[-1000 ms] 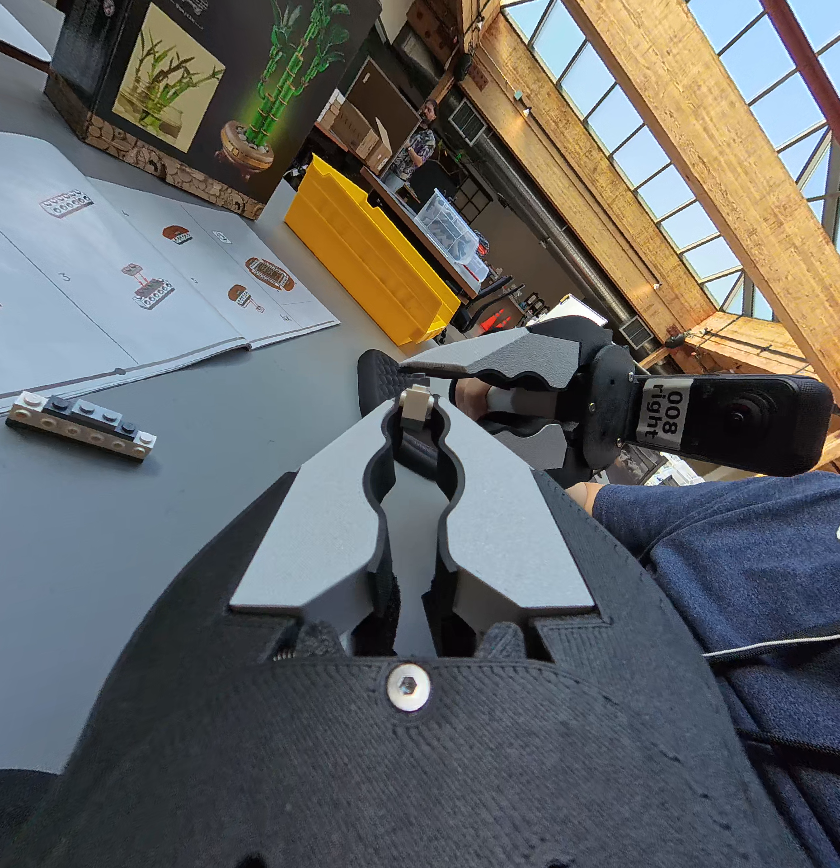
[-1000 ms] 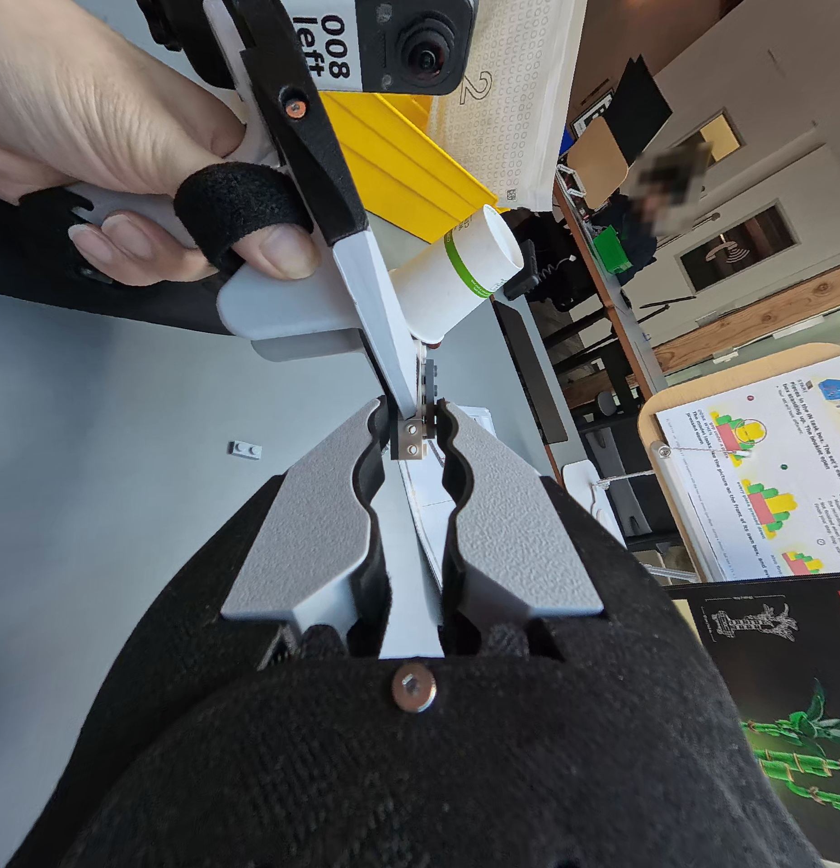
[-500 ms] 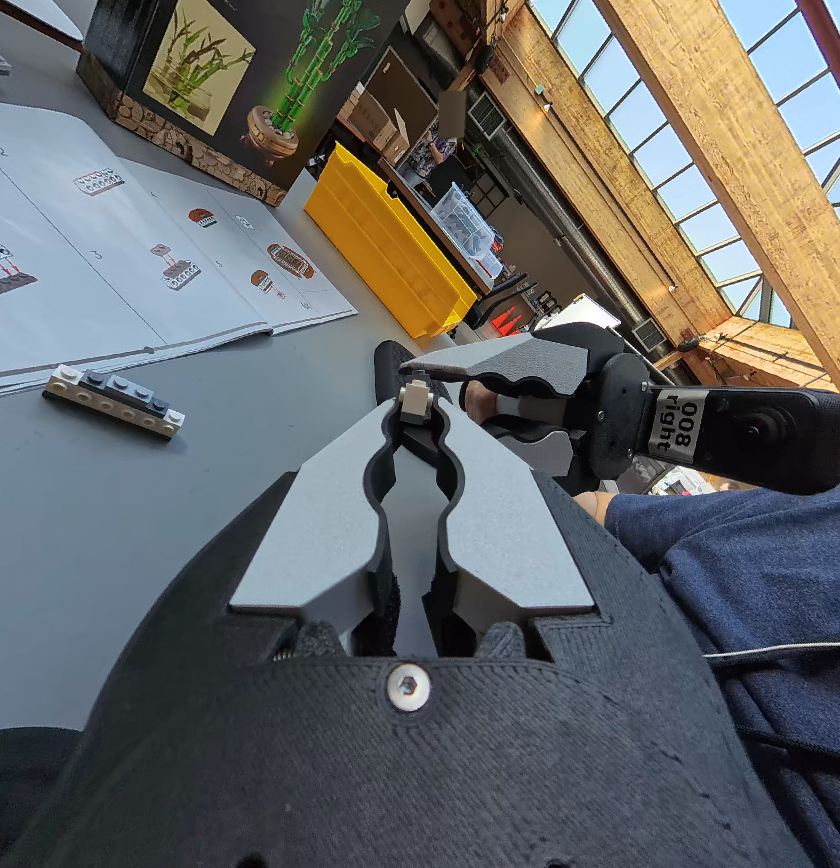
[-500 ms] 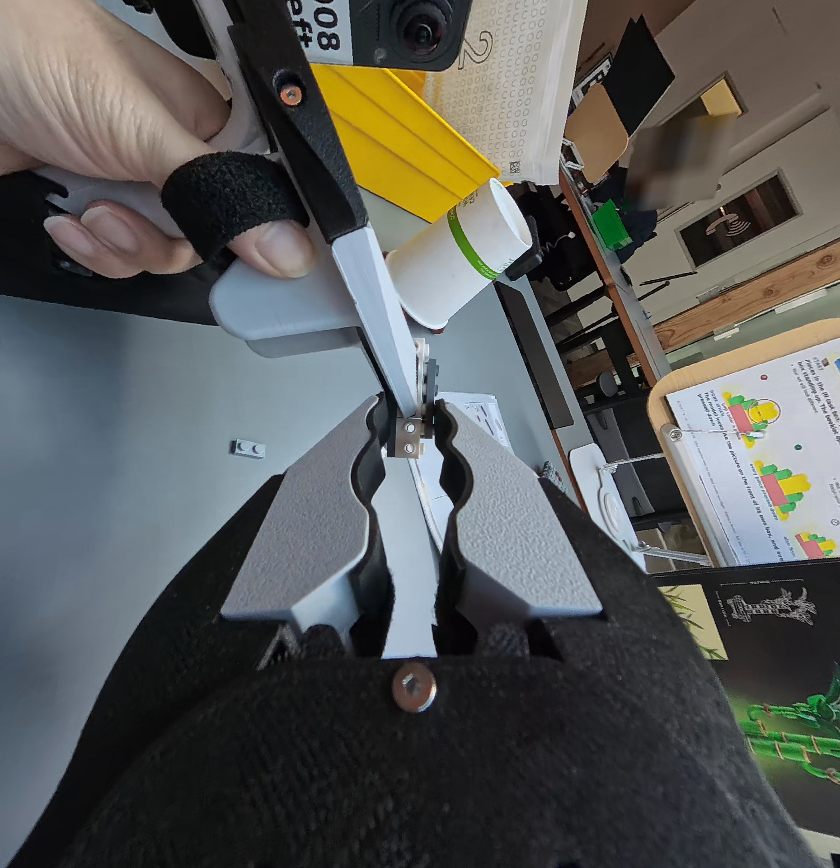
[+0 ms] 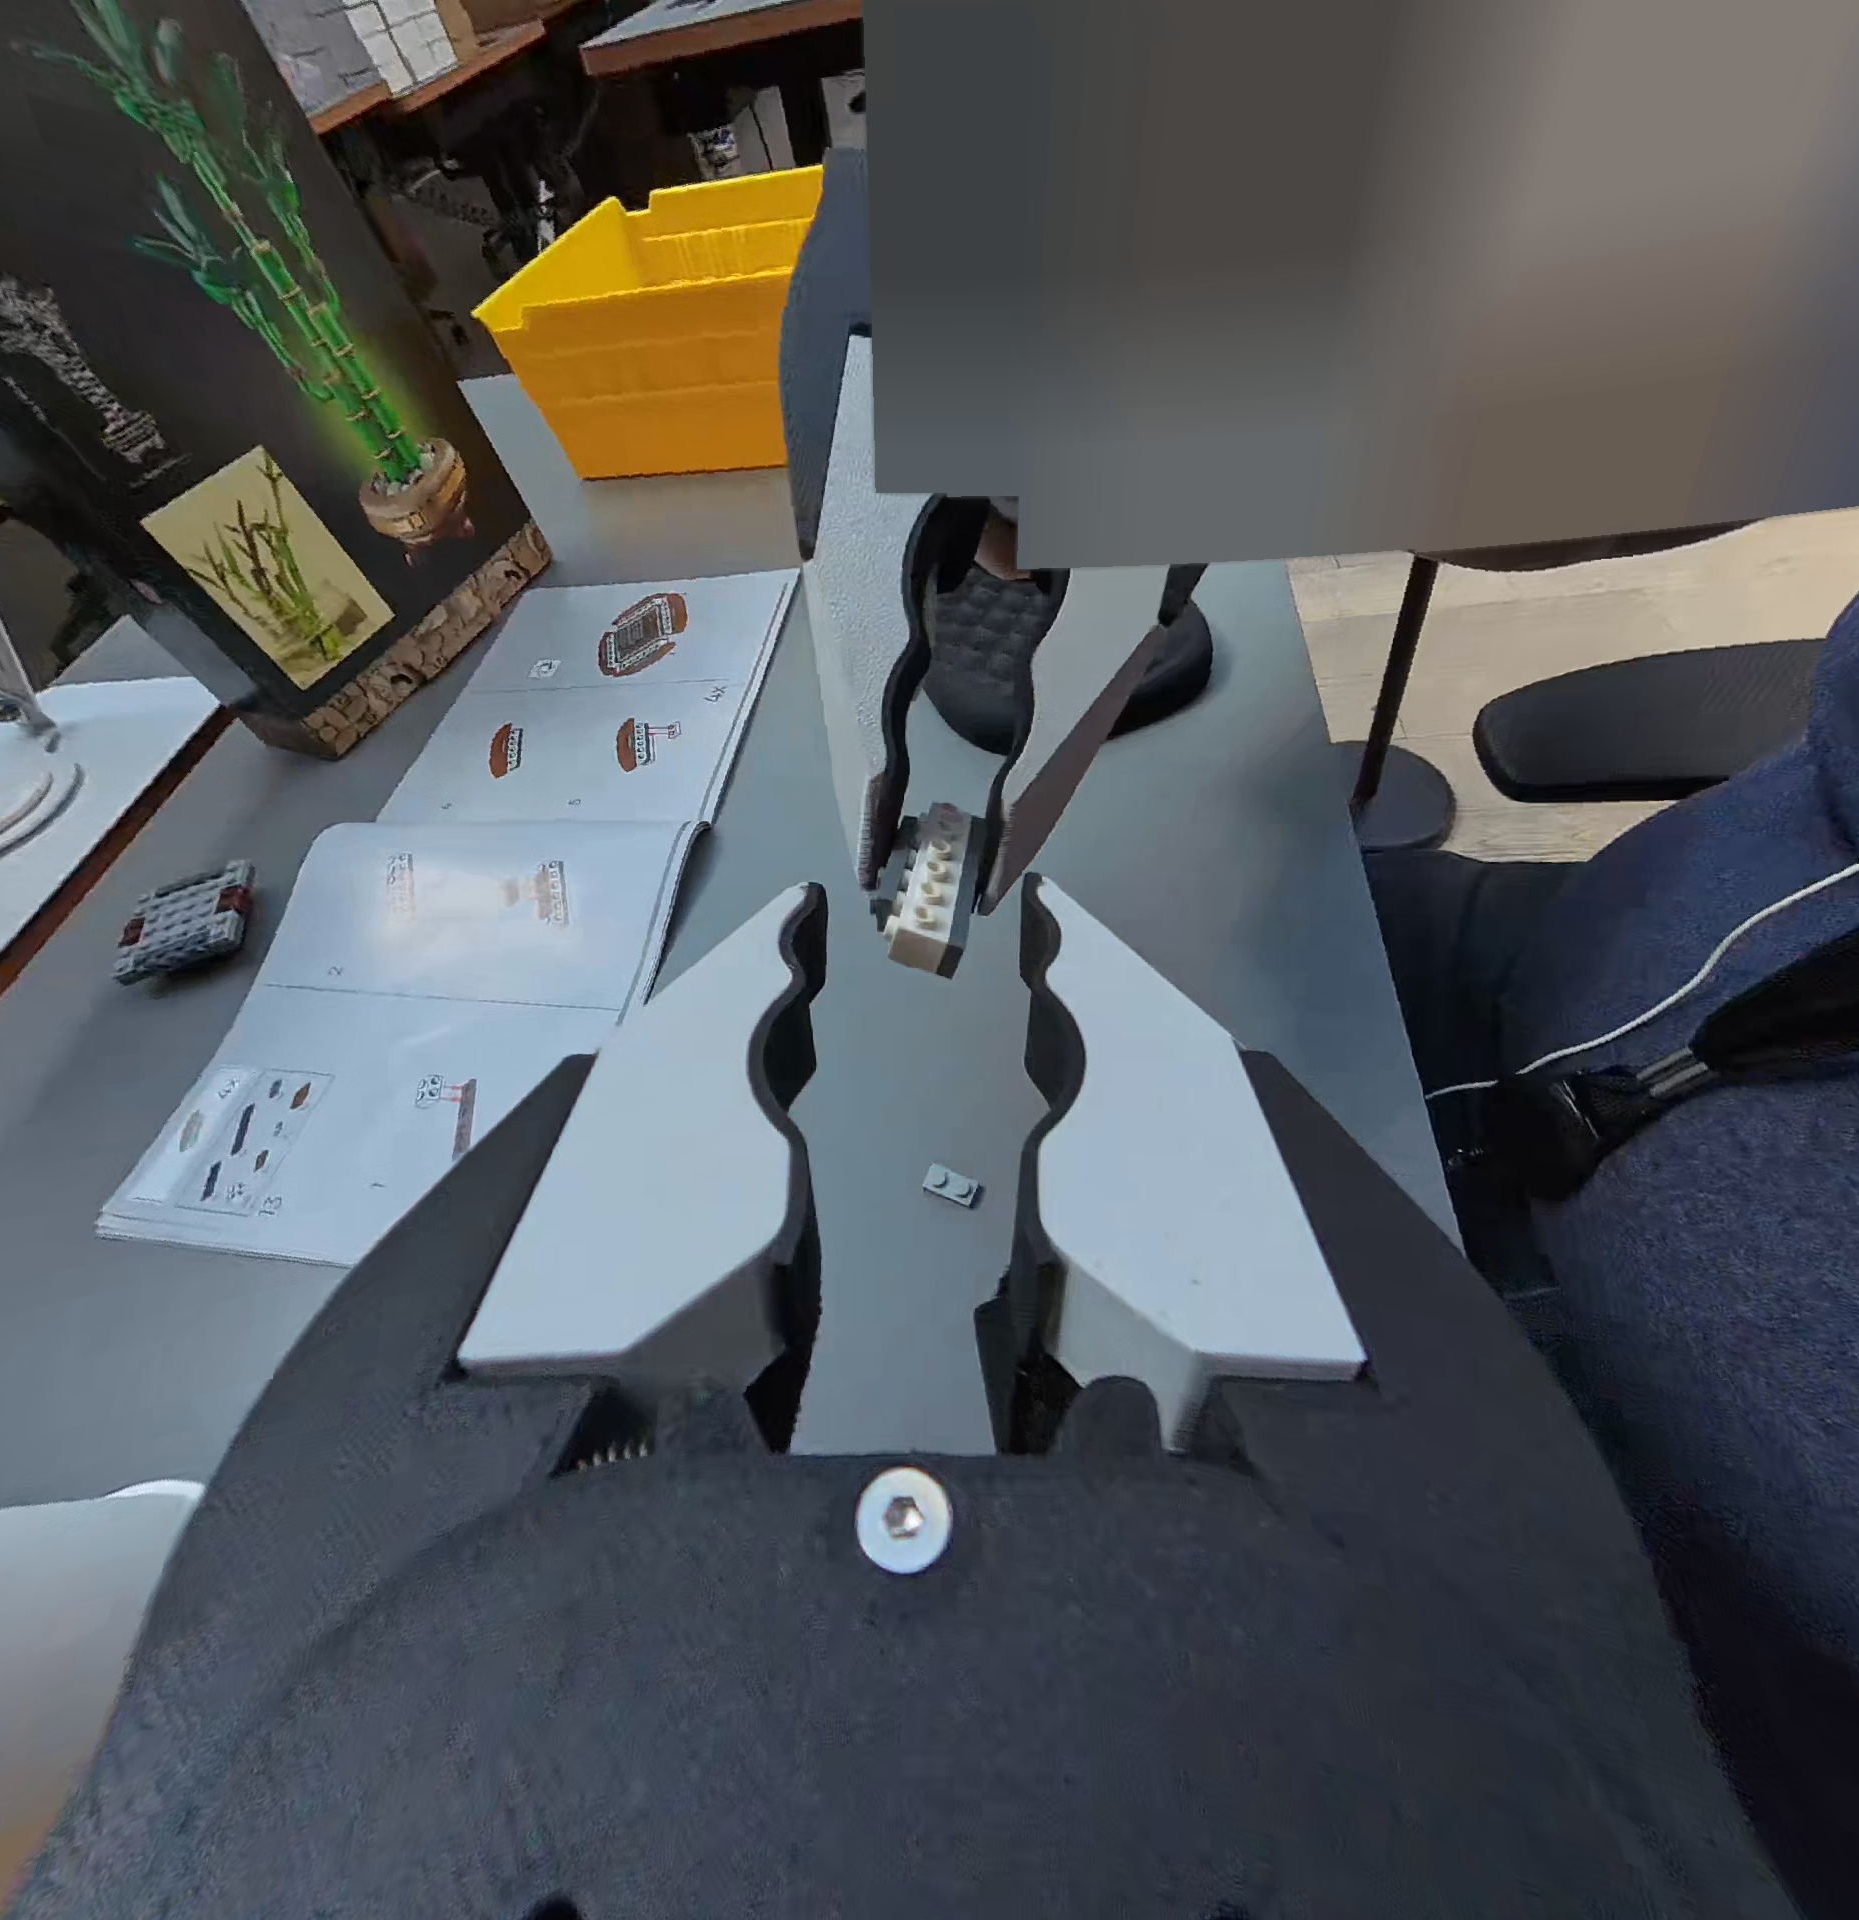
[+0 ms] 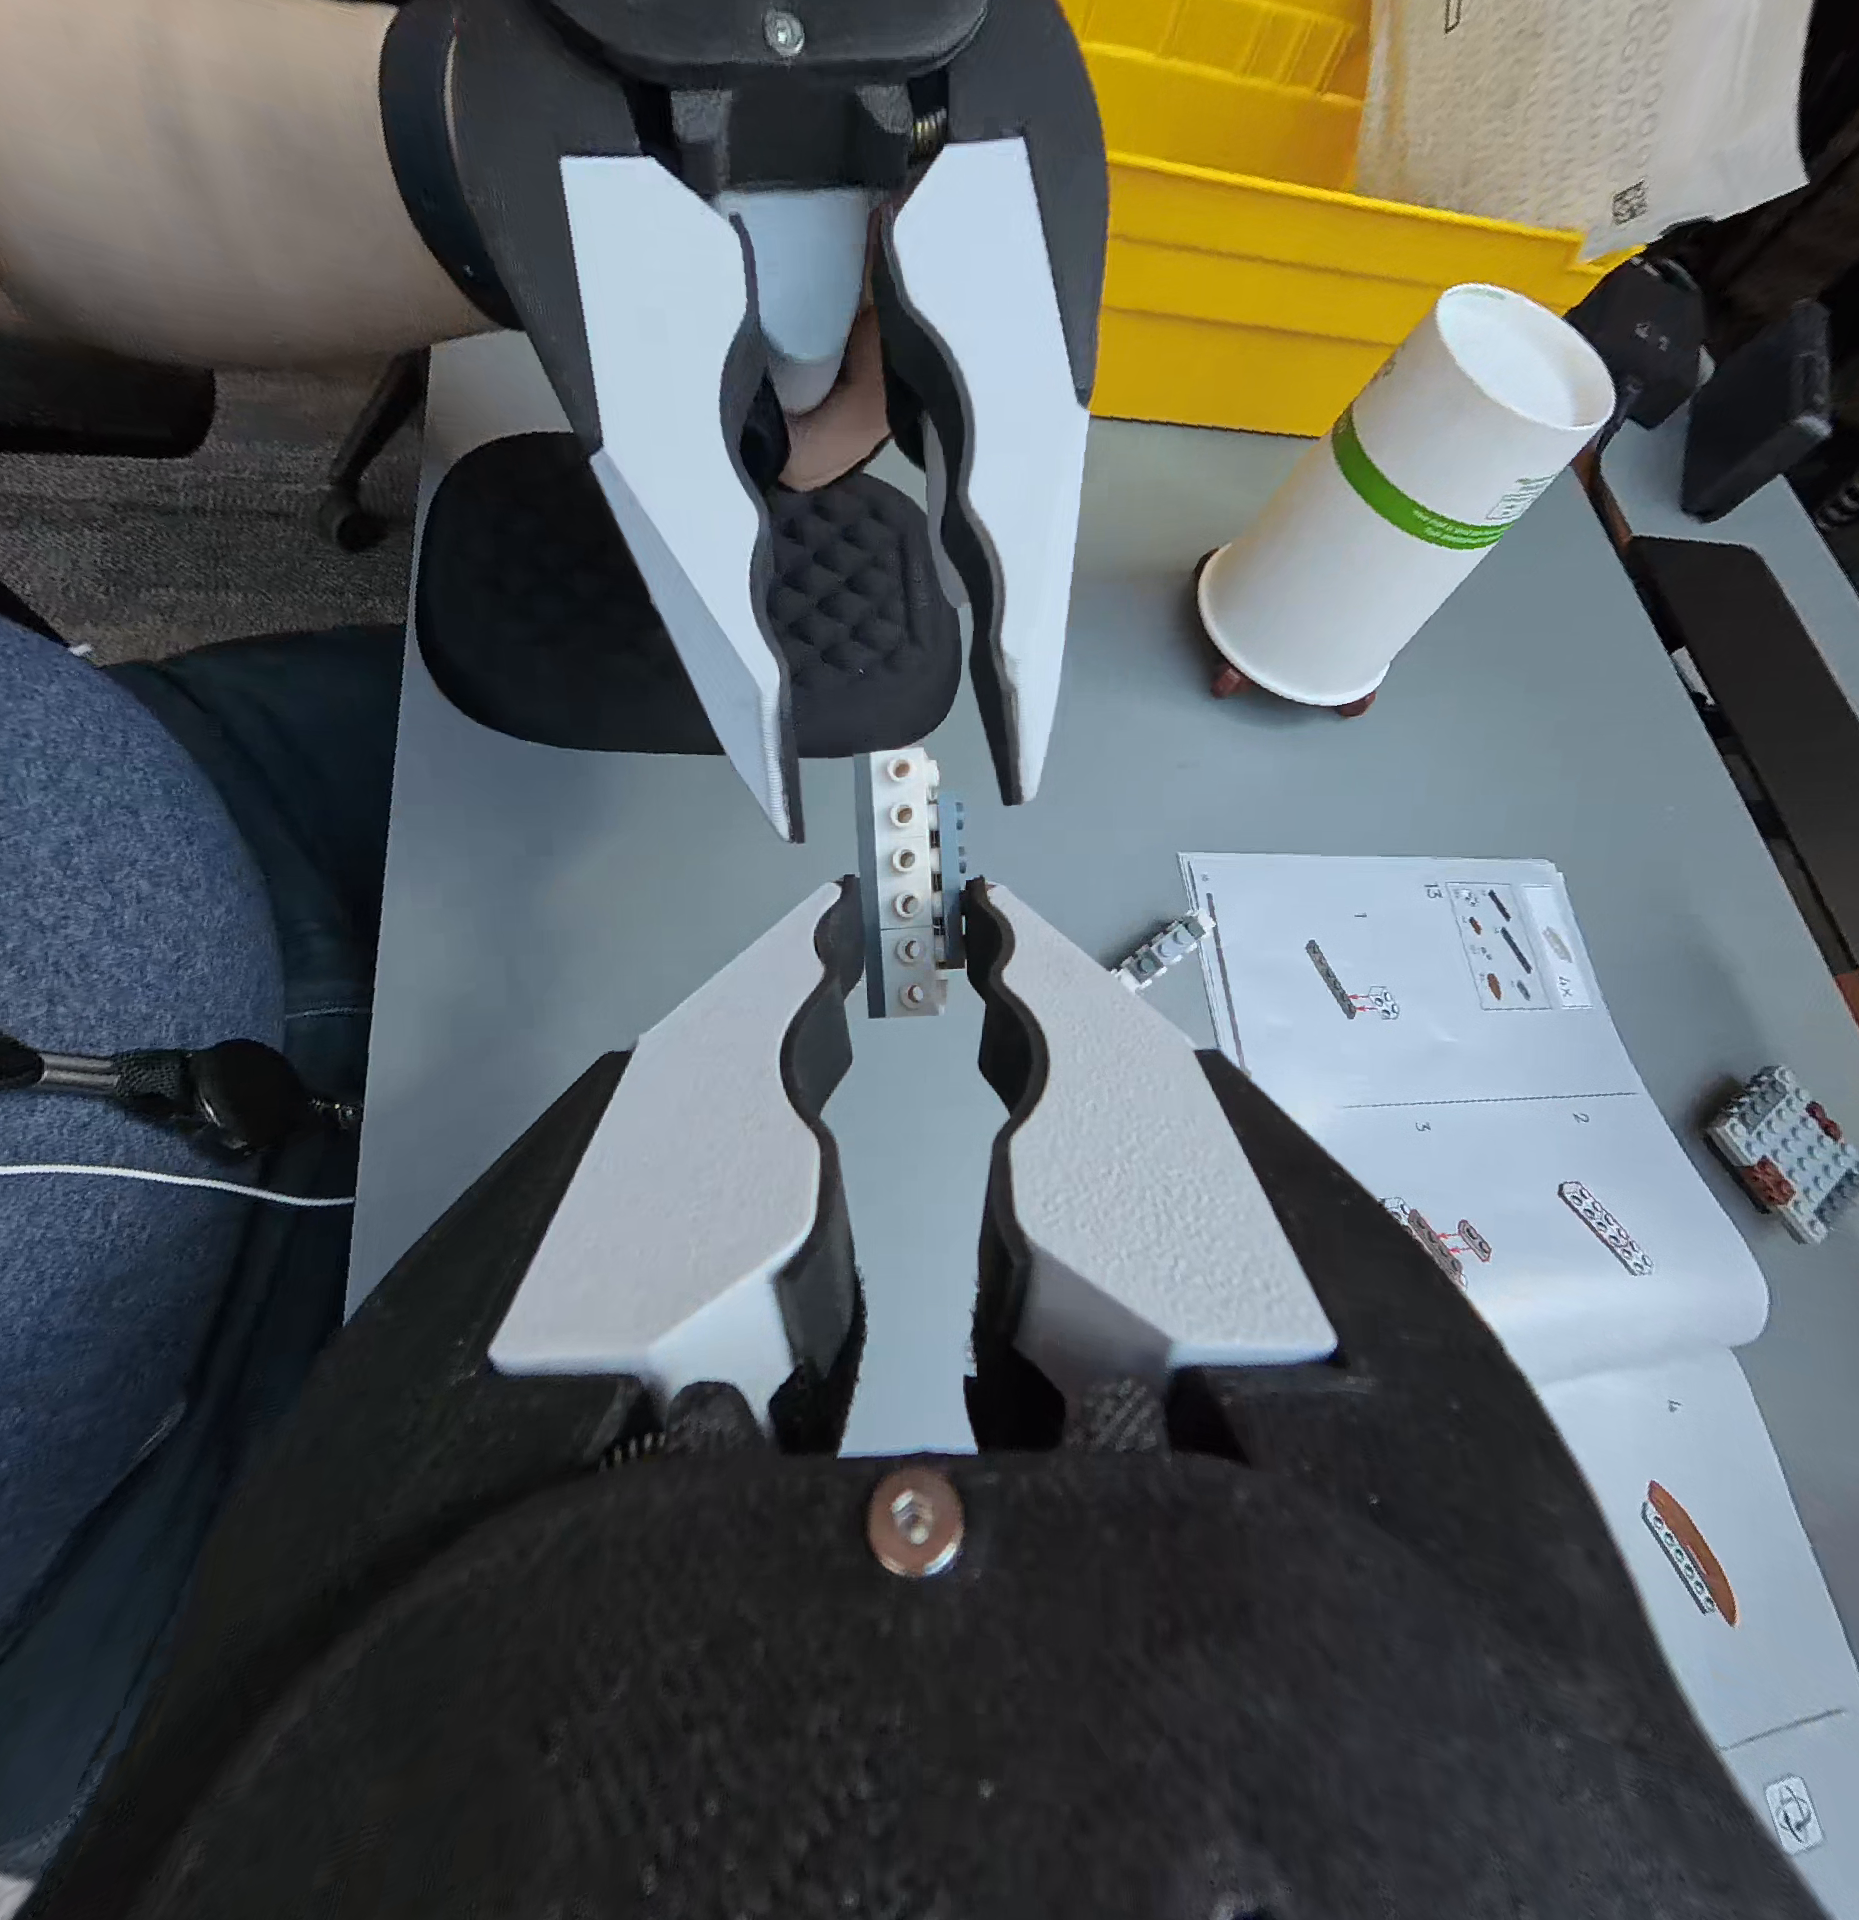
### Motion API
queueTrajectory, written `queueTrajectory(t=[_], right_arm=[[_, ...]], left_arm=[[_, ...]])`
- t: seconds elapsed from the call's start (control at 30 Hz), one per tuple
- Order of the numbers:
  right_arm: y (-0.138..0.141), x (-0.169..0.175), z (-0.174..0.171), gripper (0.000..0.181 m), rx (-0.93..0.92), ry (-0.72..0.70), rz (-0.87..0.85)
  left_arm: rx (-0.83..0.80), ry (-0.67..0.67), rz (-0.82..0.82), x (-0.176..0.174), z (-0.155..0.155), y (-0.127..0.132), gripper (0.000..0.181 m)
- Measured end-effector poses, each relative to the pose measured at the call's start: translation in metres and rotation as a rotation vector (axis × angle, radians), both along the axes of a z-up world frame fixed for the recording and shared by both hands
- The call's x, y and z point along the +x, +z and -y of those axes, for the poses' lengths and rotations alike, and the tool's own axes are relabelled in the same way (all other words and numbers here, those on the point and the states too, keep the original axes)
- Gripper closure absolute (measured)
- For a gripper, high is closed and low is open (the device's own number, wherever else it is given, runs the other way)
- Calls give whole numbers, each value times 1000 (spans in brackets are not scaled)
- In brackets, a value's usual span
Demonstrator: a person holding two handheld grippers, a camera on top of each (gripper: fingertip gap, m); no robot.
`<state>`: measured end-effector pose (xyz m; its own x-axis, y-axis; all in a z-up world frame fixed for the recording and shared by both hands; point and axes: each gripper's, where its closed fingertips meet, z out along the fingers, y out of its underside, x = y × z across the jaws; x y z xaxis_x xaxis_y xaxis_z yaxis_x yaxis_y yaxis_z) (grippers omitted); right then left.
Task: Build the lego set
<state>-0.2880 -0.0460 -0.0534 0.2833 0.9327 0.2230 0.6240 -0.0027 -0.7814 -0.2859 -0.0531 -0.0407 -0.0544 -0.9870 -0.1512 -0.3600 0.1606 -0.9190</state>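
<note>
Left tongs (image 5: 920, 914) now wide, empty; half second earlier both tongs pinched brick strip (image 6: 904, 894). Right tongs (image 6: 901, 920) alone clamp strip, upright above counter (image 5: 1195, 935). Likely handover done, join made.

Left view only: loose grey plate (image 5: 952, 1184) on counter. Right view only: paper cup (image 6: 1392, 499).

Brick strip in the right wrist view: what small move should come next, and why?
Probably lower the left gripper onto the small grey plate and close on it. That gripper is open and empty, the plate lies loose on the table below its fingers, and the right gripper holds the brick strip up, seemingly awaiting another piece.
</note>
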Motion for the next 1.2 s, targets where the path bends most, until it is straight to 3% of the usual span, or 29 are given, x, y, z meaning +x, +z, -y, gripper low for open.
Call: queueTrajectory(t=[0.2,0.4,0.7,0.93,1.07,1.2], right_arm=[[-4,-2,9,162,-31,36,31],[-5,0,15,163,-60,58,39],[-4,-4,22,163,-83,106,26],[10,-7,24,161,63,151,-61],[11,-6,24,162,164,137,-18],[9,-7,24,164,152,119,-3]], left_arm=[[81,-87,-107,6,11,-10,162],[180,-96,-107,8,16,-11,163],[157,-106,-107,5,22,-12,164],[135,-89,-39,2,24,2,163],[145,-81,-31,3,25,4,163],[124,-85,-33,3,25,2,163]])
